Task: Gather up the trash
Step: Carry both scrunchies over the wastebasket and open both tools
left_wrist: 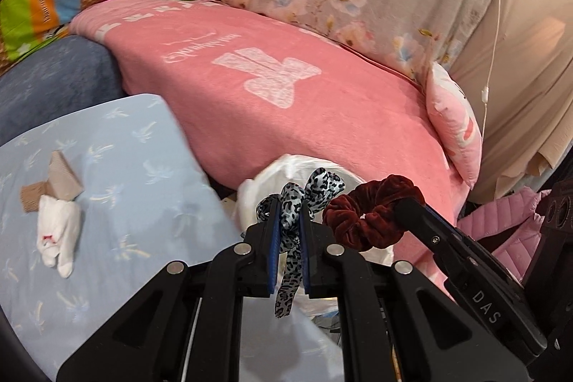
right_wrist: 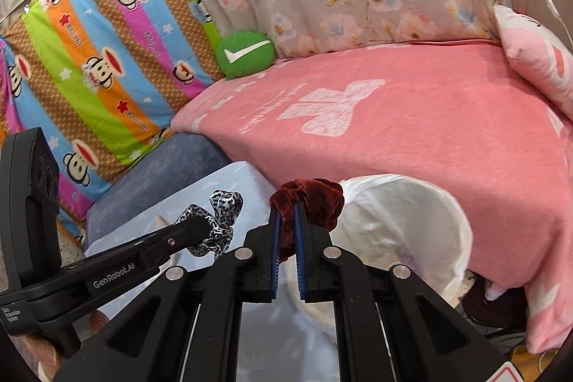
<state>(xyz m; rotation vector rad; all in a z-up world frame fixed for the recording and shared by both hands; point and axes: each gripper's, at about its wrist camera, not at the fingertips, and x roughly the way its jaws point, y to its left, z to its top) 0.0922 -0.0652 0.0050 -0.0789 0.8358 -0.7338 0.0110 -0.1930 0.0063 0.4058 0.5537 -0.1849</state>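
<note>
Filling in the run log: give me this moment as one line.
left gripper: shut on leopard-print scrunchie | right gripper: shut on dark red velvet scrunchie | white-lined bin: below, beside pink blanket

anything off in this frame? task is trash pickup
Yes: both tongs hold hair scrunchies, not obvious trash. Left tongs pinch a leopard-print scrunchie, right tongs a dark red velvet one, near the white-lined bin. Cardboard scraps remain on the blue sheet.
</note>
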